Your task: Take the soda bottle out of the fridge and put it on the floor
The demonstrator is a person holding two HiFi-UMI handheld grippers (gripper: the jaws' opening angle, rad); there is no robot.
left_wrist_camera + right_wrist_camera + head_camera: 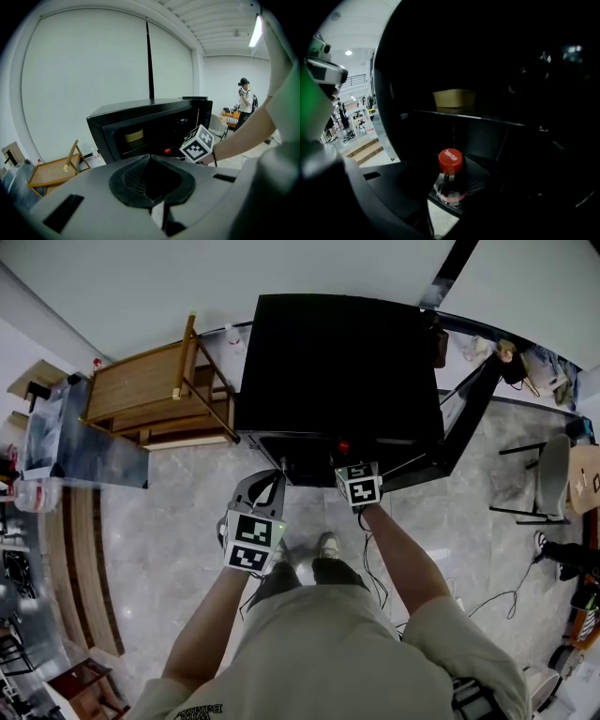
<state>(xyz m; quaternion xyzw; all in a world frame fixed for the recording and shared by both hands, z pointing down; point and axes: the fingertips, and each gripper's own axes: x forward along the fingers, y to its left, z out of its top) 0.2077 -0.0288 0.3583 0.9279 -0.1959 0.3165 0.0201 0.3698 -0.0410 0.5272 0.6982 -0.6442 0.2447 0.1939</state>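
Between the two jaws of the right claw (451, 182) stands the clear plastic soda bottle with the red cap (450, 161). It is upright on the bottom of the small black box fridge (337, 362). This claw's jaws are spread, one on each side of the bottle's neck and close to it. Above and behind this claw is a dark shelf (464, 117) with a flat yellow-brown box (454, 99) on it. The black fridge door (464, 413) hangs open to the right of this claw. The left claw (279, 472) is outside the fridge, just left of the right claw. Its jaws are pressed together with nothing in them, and it points at the fridge front. Well off to its left, a brown wooden folding chair (155, 390) stands on the grey stone floor (187, 521).
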